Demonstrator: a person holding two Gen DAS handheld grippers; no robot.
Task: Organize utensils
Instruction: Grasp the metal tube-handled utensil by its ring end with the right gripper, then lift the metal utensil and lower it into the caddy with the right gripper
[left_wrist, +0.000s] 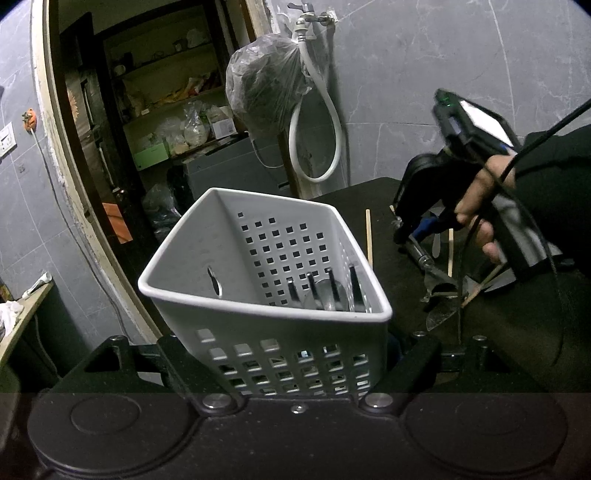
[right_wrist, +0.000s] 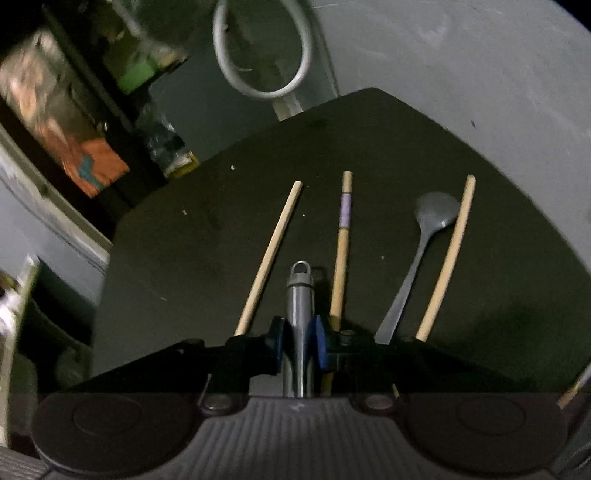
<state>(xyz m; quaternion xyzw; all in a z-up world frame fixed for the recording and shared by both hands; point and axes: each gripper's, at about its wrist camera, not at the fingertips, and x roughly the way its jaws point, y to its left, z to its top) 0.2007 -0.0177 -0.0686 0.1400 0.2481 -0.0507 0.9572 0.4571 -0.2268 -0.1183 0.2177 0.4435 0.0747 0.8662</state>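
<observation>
Two grippers work over a dark table (right_wrist: 406, 140). At left, the left gripper (left_wrist: 299, 369) is clamped on a white perforated basket (left_wrist: 258, 258), tilted, with metal utensil handles (left_wrist: 325, 291) inside. Only the right wrist view shows the right gripper (right_wrist: 299, 339), blue pads pressed on a steel handle (right_wrist: 300, 295) with a hanging loop. Around it lie three wooden chopsticks (right_wrist: 271, 254) and a grey spoon (right_wrist: 424, 229).

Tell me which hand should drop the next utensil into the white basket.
The right. Its tool is already closed around the metal handle on the dark table, while the left tool is occupied gripping the white basket.
</observation>
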